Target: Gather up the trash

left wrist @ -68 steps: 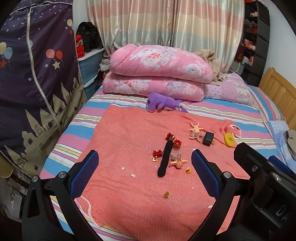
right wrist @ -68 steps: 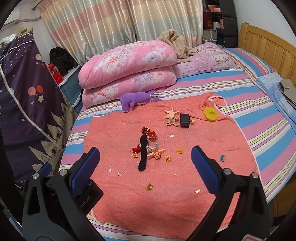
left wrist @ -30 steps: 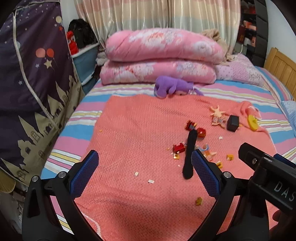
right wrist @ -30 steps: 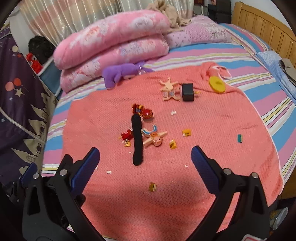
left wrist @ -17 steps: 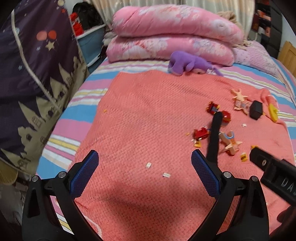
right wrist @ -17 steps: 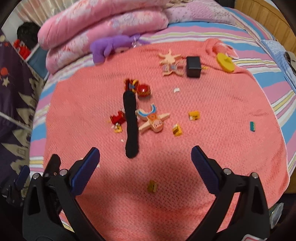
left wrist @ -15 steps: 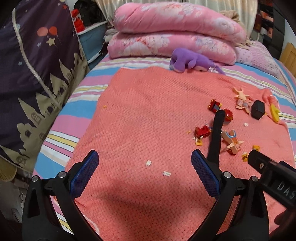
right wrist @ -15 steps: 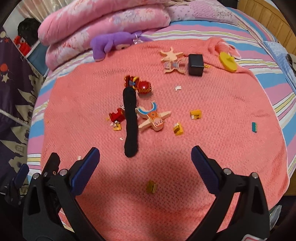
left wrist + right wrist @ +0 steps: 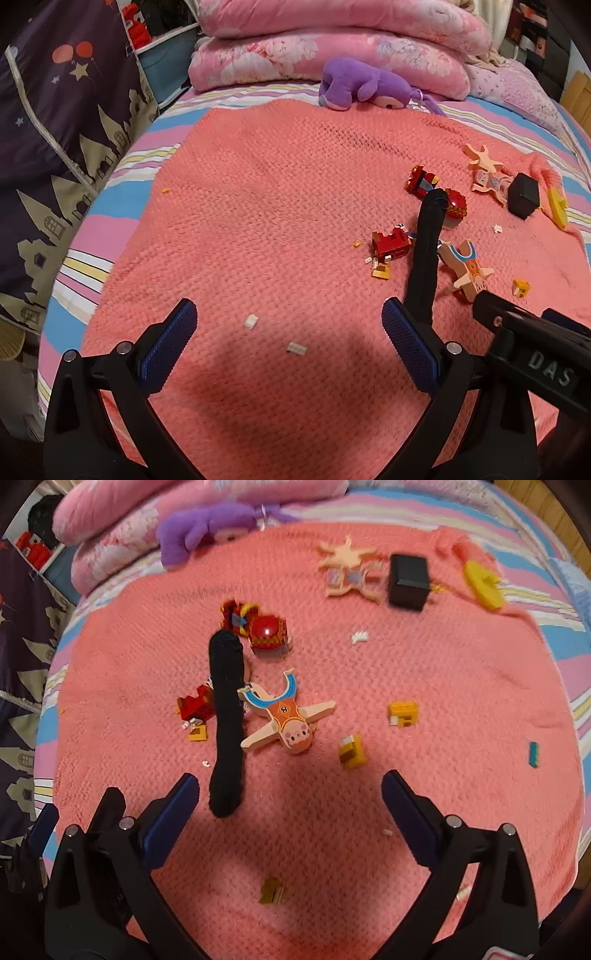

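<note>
**Two open grippers over a messy blanket**

The left gripper and the right gripper both hang over the fuzzy coral-pink blanket, jaws wide apart and holding nothing.

One long black sock lies in the middle of the blanket. Just beside it sit three red toy block pieces and one flat wooden doll in an orange top, which touches the sock. One more flat wooden doll and one small black box lie near the blanket's far right corner. Two small white scraps lie between the left gripper's blue fingers. One purple plush toy rests at the far edge.

Both grippers have come lower and closer to the blanket than a moment ago. The things on it have stayed put.
</note>
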Motion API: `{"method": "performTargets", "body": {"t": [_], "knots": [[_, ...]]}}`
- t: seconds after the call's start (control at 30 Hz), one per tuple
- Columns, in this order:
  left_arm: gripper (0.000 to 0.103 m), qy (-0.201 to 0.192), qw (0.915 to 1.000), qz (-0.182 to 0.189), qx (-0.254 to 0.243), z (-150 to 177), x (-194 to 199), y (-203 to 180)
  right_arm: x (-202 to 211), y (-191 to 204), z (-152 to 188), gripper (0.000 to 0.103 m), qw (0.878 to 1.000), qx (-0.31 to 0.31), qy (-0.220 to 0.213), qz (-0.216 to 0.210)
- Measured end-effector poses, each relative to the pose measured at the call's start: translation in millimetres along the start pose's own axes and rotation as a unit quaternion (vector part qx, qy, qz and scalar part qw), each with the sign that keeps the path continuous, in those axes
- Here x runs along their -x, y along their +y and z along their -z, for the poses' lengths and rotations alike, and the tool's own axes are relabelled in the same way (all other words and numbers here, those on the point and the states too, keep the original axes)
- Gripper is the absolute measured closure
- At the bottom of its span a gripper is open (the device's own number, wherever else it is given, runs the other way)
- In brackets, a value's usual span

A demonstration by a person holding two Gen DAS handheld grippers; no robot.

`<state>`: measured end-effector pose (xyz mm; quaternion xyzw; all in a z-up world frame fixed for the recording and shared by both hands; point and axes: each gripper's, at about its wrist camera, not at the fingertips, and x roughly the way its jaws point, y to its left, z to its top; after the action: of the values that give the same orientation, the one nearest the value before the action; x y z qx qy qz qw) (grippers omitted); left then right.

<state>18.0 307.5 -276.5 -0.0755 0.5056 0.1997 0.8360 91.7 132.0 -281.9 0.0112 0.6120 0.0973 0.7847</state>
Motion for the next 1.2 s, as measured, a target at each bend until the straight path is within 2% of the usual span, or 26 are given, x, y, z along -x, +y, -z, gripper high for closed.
{"method": "performTargets", "body": {"t": [0.27,0.4,0.5,0.8,1.03,1.2], "knots": [[0.005,0.018,0.9997,-0.004,0.015,-10.4,-23.1,-18.0,-24.0,-5.5,-24.2,0.008,1.0,0.014,0.017,0.001],[0.005,0.023,0.9994,0.005,0.025,-10.1,-27.8,-20.5,-37.6,-13.3,-30.6,0.008,0.999,-0.006,0.048,-0.02],[0.005,0.029,0.9993,0.006,0.025,-9.2,-33.2,-20.8,-43.8,-15.5,-30.3,0.011,0.998,-0.011,0.053,-0.033],[0.005,0.028,0.9989,0.021,0.032,-7.0,-44.4,-18.8,-46.8,-13.2,-29.0,0.014,0.999,-0.017,0.036,-0.035],[0.005,0.032,0.9987,0.03,0.026,-4.1,-52.8,-22.1,-49.4,-13.5,-33.2,0.028,0.999,-0.025,0.004,-0.047],[0.005,0.035,0.9984,0.036,0.025,0.1,-58.3,-22.5,-51.3,-17.0,-31.4,0.03,0.998,-0.032,-0.012,-0.053]]}}
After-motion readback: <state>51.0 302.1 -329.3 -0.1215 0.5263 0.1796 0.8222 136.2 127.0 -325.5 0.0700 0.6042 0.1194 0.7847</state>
